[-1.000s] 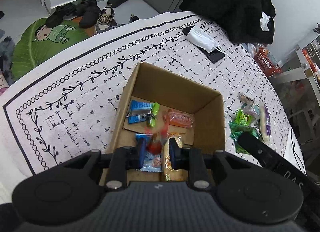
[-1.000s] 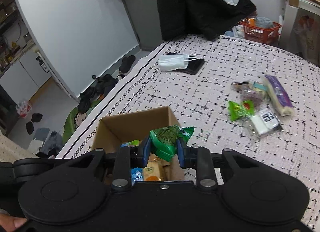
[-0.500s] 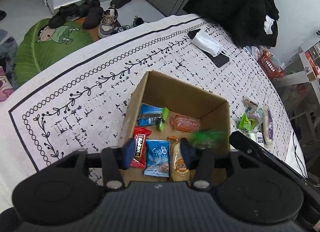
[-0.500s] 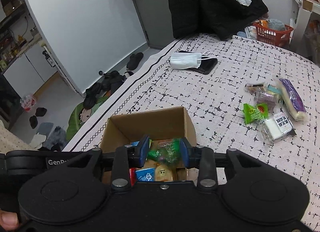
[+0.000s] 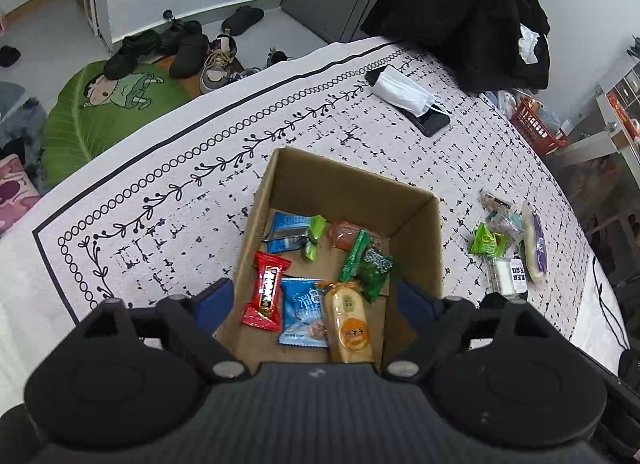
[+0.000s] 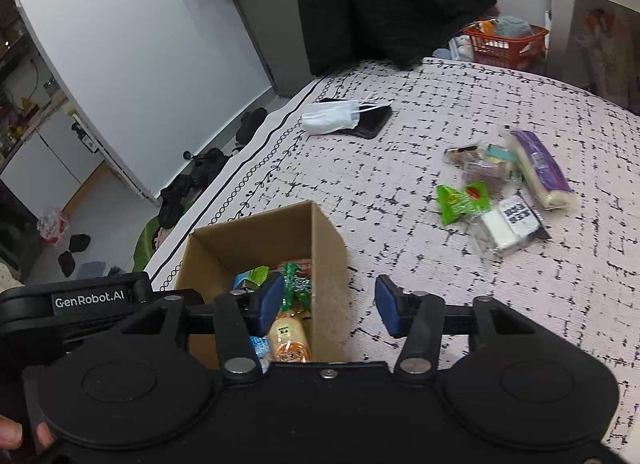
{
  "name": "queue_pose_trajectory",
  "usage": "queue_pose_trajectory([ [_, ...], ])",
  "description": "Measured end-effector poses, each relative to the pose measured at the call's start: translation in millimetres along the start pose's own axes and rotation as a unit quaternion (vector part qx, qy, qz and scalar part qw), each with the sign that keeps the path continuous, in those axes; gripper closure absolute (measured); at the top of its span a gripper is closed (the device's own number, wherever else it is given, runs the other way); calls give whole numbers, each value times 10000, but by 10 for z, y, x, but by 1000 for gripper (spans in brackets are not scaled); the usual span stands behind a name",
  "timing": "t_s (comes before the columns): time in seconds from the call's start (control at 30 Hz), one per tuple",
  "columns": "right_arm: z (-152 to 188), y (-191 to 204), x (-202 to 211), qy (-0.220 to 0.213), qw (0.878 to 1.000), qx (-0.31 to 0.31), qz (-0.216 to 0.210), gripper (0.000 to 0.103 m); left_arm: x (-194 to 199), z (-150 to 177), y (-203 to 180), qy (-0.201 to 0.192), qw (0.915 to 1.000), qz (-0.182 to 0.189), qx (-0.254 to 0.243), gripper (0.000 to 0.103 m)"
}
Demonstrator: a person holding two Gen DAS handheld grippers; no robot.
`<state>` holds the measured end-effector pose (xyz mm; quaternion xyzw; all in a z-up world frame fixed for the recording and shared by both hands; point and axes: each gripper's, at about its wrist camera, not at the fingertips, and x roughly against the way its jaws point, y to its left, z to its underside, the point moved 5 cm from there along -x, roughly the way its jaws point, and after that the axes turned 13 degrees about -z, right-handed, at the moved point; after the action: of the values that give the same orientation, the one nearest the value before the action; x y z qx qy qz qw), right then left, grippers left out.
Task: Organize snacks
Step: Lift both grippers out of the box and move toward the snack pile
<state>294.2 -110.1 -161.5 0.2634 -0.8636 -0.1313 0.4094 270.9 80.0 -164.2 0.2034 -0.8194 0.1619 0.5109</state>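
red snack (image 5: 266, 291) now in box (image 5: 348, 184) | green snack (image 5: 374, 266) dropped in | both claws opened

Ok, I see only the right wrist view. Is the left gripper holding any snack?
Observer: No. The left gripper is open and empty, over the box.
Operator: Is something in the box hidden from me, on its near left side?
Observer: Yes, a red packet lies flat there, beside a blue packet.
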Motion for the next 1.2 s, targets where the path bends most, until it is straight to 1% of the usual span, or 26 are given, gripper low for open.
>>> queue_pose_trajectory([
  [0.07,-4,-75,58,-20,10000,-64,15,47,24,18,-58,17,9999,-125,-61,10],
  [0.13,-19,-154,112,-43,9999,-130,35,44,54,42,-111,-5,9999,-101,-105,9],
  [0.27,-39,-292,246,-129,9997,-187,-4,32,123,89,-268,-69,9997,-91,-211,8],
  [0.43,-46,-458,350,-171,9995,-248,50,30,190,141,-469,-191,9993,-79,-315,3],
  [0.5,-49,-530,394,-181,9994,-270,81,25,210,164,-550,-218,9991,-73,-357,0],
  [0.57,-51,-595,445,-208,9993,-282,122,22,231,187,-637,-263,9989,-62,-377,0],
  [0.83,-105,-973,630,-320,9983,-379,306,18,275,232,-981,-419,9983,11,-414,0],
  [0.93,-135,-1134,692,-377,9975,-469,359,16,277,243,-1116,-397,9983,122,-400,0],
  [1.07,-165,-1340,762,-430,9965,-573,428,16,268,252,-1275,-389,9983,109,-409,0],
  [1.2,-224,-1511,786,-429,9964,-512,522,16,225,264,-1407,-335,9984,60,-445,0],
])
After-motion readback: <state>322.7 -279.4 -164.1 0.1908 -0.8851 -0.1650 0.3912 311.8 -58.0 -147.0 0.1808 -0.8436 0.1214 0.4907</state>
